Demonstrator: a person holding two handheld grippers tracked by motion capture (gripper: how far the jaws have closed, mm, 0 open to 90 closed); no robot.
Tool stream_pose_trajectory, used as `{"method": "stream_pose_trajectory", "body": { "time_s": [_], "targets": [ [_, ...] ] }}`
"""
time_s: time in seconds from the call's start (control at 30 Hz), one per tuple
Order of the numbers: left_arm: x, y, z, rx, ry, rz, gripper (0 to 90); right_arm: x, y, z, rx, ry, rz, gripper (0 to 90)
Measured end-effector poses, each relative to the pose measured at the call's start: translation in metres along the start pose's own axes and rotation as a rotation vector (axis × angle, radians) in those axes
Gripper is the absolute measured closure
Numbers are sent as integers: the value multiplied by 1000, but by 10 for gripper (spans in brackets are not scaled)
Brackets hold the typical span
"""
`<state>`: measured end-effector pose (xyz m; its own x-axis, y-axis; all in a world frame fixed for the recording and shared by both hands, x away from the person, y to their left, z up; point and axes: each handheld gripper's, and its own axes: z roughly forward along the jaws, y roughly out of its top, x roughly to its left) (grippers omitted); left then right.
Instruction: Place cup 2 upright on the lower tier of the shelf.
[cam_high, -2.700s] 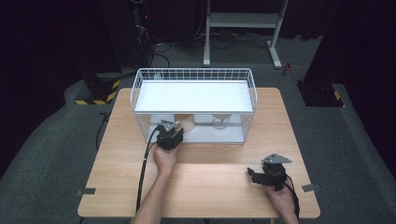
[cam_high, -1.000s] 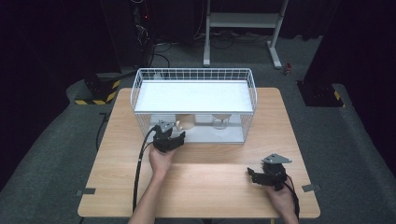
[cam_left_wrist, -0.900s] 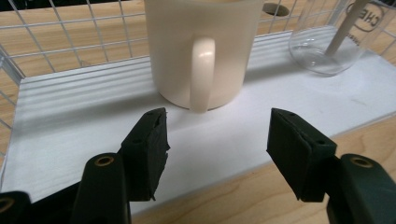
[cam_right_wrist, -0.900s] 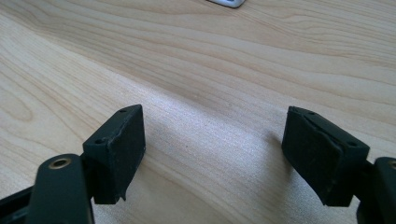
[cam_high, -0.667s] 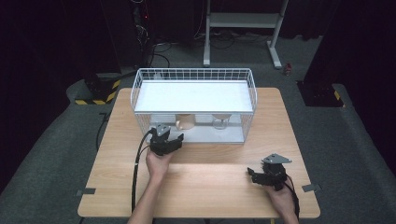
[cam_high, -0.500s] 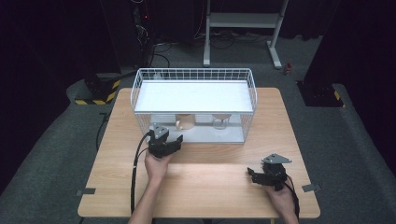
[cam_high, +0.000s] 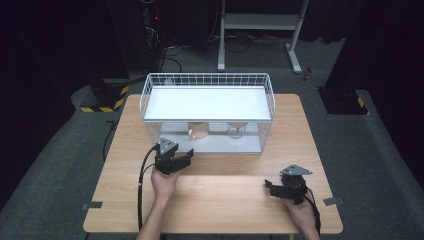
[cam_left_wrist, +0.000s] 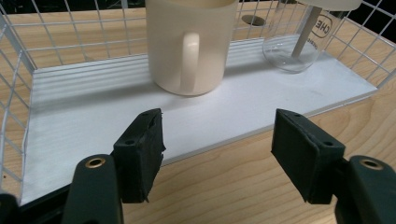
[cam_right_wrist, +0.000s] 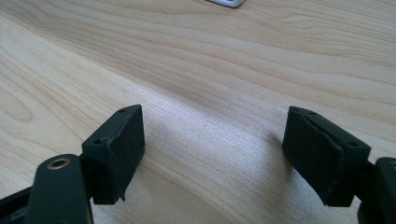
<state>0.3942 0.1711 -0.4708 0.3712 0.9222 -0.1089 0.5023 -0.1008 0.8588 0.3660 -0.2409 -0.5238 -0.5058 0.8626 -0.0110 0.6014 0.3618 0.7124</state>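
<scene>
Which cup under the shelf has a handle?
The cream mug, on the left in the left gripper view. The clear glass beside it has none, just a stick inside.

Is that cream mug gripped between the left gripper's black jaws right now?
No: in the left gripper view the mug stands on the white shelf, beyond the left gripper, whose jaws are apart and empty.

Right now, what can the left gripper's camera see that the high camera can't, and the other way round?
Left gripper view alone: the mug's handle, facing the open left gripper, and letters on the glass jar. High view alone: the whole wire rack, its top shelf, and the right gripper apart on the table. Both: mug and jar standing on the rack's lower white shelf.
</scene>
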Motion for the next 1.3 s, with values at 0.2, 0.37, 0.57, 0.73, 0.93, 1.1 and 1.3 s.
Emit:
{"method": "stream_pose_trajectory", "body": {
  "time_s": [0.2,0.37,0.57,0.73,0.93,1.1,1.3],
  "targets": [
    [0,-2,-9,-18,-9,-10,339,0,0,0,-2,-1,-4,211],
    [0,-7,-10,-17,-25,-31,331,0,0,0,-2,0,-3,210],
    [-1,-13,-16,-22,-33,-33,326,0,0,0,-1,0,0,210],
    [1,-16,-21,-26,-27,-46,326,0,0,0,-1,0,0,211],
    [1,-19,-29,-25,-21,-39,323,0,0,0,-2,0,1,211],
    [2,-24,-36,-36,-22,-43,322,0,0,0,-1,0,2,211],
    [4,-32,-38,-28,-18,-47,319,0,0,0,-1,0,2,211]
  ]
}}
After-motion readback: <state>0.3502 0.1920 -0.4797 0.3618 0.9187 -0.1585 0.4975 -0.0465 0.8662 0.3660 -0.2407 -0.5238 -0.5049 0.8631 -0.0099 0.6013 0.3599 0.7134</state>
